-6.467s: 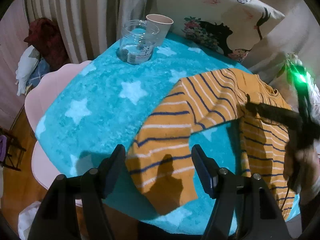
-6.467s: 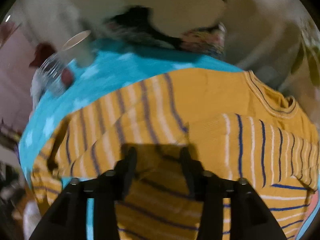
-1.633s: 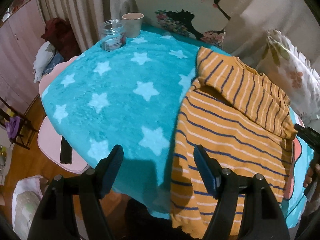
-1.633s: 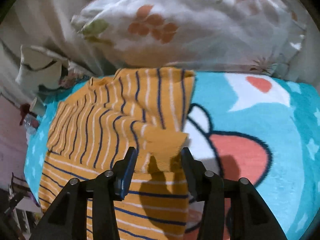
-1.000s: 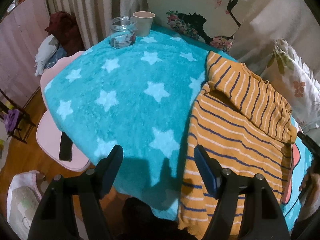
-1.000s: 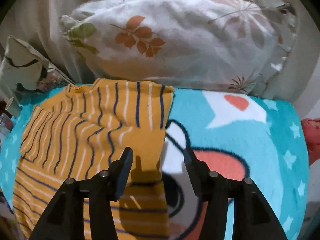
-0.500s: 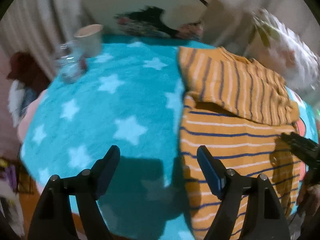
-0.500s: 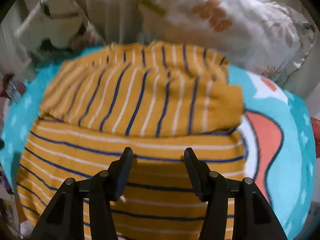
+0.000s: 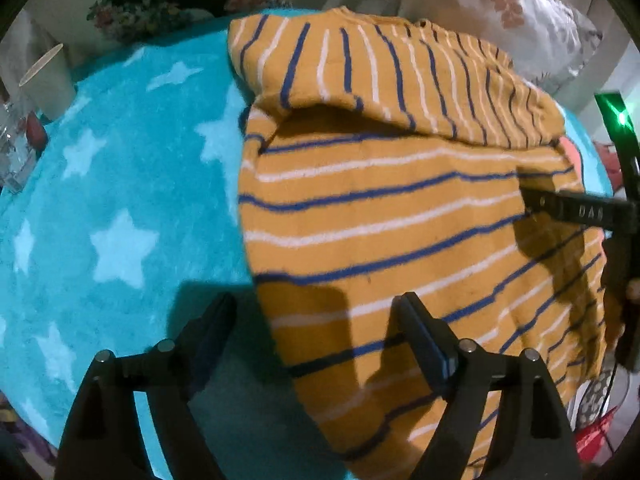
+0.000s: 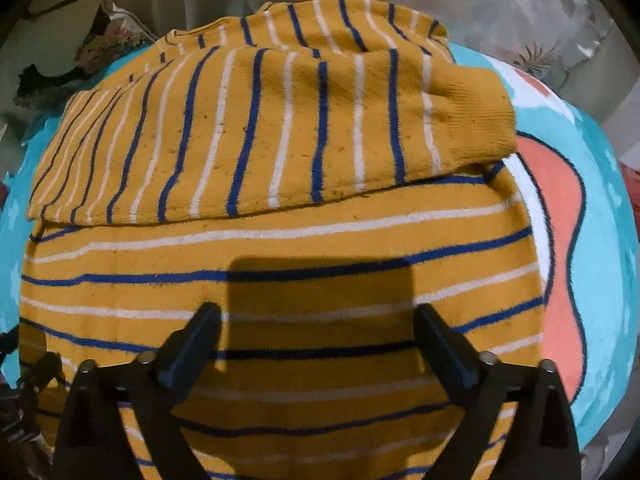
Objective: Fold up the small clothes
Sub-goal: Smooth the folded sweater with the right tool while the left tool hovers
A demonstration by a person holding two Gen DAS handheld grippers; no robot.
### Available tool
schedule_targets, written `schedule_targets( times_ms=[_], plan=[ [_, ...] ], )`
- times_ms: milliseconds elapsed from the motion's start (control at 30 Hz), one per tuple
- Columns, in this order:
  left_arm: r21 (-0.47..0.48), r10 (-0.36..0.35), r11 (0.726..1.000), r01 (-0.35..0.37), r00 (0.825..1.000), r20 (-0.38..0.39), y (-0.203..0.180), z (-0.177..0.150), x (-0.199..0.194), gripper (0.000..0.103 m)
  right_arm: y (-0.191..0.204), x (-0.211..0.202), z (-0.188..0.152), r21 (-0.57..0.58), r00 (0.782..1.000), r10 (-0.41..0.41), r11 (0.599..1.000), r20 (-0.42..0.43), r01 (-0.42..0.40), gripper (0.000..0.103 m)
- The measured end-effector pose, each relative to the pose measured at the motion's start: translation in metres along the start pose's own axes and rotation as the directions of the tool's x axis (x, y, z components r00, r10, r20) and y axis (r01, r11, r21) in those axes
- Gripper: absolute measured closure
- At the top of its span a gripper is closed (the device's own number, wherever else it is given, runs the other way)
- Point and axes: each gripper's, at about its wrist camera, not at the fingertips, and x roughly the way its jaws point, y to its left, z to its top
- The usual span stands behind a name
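Above the striped sweater, both tools hang released; the right one reads "DAN".

Left wrist view looks down from close above the striped sweater's left edge, toward the pillows. Right wrist view sits nearer, low over its hem, facing the folded sleeve. Both share the sweater.

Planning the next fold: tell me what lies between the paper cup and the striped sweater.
Only bare star-patterned blanket, in the left wrist view, separates paper cup from sweater.
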Motion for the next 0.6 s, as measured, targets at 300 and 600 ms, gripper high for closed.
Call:
schedule_targets(
  times_ms=[300, 600],
  plan=[
    [-0.251, 0.137, 0.958, -0.138, 0.990, -0.023, 0.009, -0.062, -0.017, 0.012, 0.001, 0.005, 0.008, -0.126, 0.997, 0.046, 0.991, 0.062, -0.038, 0.000],
    [-0.568, 0.143, 0.811, -0.137, 0.989, -0.034, 0.005, -0.126, -0.043, 0.010, -0.011, -0.005, -0.026, -0.342, 0.983, 0.152, 0.933, 0.101, -0.109, 0.000]
  ],
)
